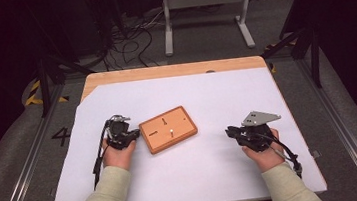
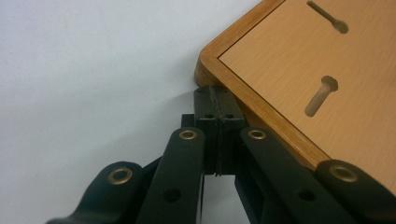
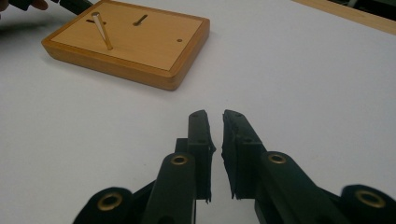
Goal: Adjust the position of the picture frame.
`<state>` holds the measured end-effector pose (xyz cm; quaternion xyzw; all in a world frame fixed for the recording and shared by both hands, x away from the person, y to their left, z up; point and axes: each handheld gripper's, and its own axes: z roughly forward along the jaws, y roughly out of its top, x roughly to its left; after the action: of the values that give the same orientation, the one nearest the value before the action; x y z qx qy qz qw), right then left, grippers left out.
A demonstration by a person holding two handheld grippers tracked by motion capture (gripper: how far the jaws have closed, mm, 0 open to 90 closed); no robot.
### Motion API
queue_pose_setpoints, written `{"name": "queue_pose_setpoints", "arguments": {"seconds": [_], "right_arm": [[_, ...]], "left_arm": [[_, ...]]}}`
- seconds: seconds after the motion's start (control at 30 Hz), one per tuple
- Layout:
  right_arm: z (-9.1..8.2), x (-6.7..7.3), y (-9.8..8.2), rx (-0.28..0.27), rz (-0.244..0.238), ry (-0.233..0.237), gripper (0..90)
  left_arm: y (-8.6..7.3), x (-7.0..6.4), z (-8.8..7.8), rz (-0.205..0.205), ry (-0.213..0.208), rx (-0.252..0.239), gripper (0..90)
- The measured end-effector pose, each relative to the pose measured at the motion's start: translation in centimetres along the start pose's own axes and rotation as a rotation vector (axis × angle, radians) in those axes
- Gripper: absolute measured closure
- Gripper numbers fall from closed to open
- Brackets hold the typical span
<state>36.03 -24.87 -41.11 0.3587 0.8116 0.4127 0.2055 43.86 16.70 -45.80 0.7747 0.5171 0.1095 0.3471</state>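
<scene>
You're working over a white sheet point(image 1: 185, 180) covering the table centre, w/ a wooden board point(image 1: 168, 128) sitting mid-frame in the high view, its long axis tilting up toward the right. Your left gripper point(image 1: 129, 134) is pressing its tips against the board's left edge, jaws together, nothing between them. Your right gripper point(image 1: 231, 131) is hovering well apart at lower right, pointing left at the board, jaws nearly together w/ a thin gap, empty. A small peg point(image 3: 102, 31) is leaning in a slot at upper left of the right gripper view. Left hand's nearer, so it's probably the one bracing.
</scene>
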Motion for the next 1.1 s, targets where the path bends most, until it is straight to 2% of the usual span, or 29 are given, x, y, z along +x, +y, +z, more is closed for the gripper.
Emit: {"name": "queue_pose_setpoints", "arguments": {"seconds": [0.07, 0.17, 0.27, 0.3, 0.33, 0.47, 0.5, 0.53, 0.57, 0.63, 0.8, 0.83, 0.87, 0.97, 1.07, 1.1], "right_arm": [[-0.2, -0.1, -0.2, -0.001, 0.003, -0.003, 81.5], [-0.7, -0.4, -0.5, -0.005, 0.012, -0.011, 81.2], [-1.4, -0.7, -1.0, -0.011, 0.018, -0.024, 81.1], [-1.6, -0.7, -1.1, -0.011, 0.021, -0.028, 81.1], [-2.0, -0.9, -1.4, -0.012, 0.03, -0.037, 81.1], [-2.5, -1.2, -1.9, -0.01, 0.046, -0.047, 81.1], [-2.6, -1.3, -2.0, -0.008, 0.047, -0.05, 81.1], [-2.7, -1.3, -2.2, -0.007, 0.055, -0.053, 81.1], [-2.8, -1.3, -2.3, -0.002, 0.054, -0.054, 81.1], [-3.0, -1.2, -2.7, 0.004, 0.059, -0.059, 81.1], [-3.5, -1.4, -3.2, 0.006, 0.072, -0.07, 80.9], [-3.6, -1.4, -3.2, 0.004, 0.076, -0.073, 80.9], [-3.6, -1.4, -3.2, 0.006, 0.076, -0.074, 80.9], [-3.6, -1.4, -3.2, 0.004, 0.072, -0.071, 80.8], [-3.4, -1.4, -3.0, -0.003, 0.065, -0.067, 80.0], [-3.4, -1.5, -2.9, -0.005, 0.064, -0.066, 79.4]], "left_arm": [[0.2, 0.1, 0.2, -0.005, -0.009, -0.007, 90.0], [1.0, -0.3, 0.9, 0.023, -0.001, -0.005, 90.0], [1.5, -0.8, 1.8, 0.035, -0.015, -0.025, 90.0], [1.8, -1.0, 2.0, 0.041, -0.01, -0.018, 90.0], [2.4, -1.2, 2.3, 0.048, -0.019, -0.018, 90.0], [2.7, -1.4, 2.8, 0.051, -0.034, -0.041, 90.0], [2.8, -1.3, 3.0, 0.037, -0.054, -0.044, 90.0], [3.0, -1.3, 3.1, 0.033, -0.054, -0.033, 90.0], [3.4, -1.6, 3.4, 0.05, -0.049, -0.024, 90.0], [3.7, -2.1, 3.8, 0.078, -0.061, -0.047, 90.0], [3.8, -2.2, 4.3, 0.072, -0.091, -0.067, 90.0], [3.8, -2.3, 4.4, 0.065, -0.1, -0.066, 90.0], [3.8, -2.3, 4.4, 0.079, -0.1, -0.073, 90.0], [3.8, -2.2, 4.1, 0.084, -0.12, -0.072, 90.0], [3.7, -2.5, 3.3, 0.109, -0.095, -0.077, 89.8], [3.7, -2.6, 2.3, 0.133, -0.084, -0.091, 87.6]]}}
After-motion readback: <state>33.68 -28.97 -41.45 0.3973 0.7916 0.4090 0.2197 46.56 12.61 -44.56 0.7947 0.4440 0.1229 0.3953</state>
